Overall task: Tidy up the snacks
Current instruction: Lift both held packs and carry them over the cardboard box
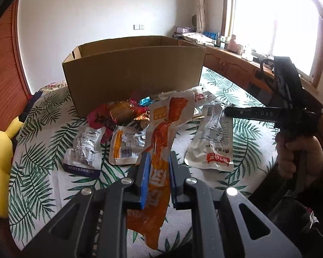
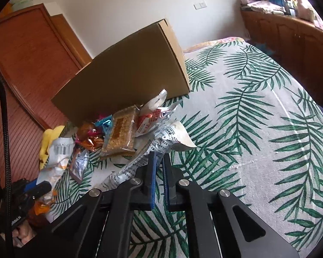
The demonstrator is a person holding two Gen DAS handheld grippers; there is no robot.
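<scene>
My left gripper is shut on a long orange snack packet and holds it up over the bed. Behind it stands an open cardboard box. Several snack packets lie in front of the box: a silver pouch, an orange-and-silver pouch, a white pouch. My right gripper is nearly closed with a narrow gap, its tips at the edge of the white printed pouch; nothing shows between the pads. A clear grain bar and foil candies lie by the box.
The leaf-print bedspread stretches right of the pile. A yellow plush toy lies at the bed's left edge. A wooden wardrobe stands left, wooden cabinets and a window sill with clutter stand right.
</scene>
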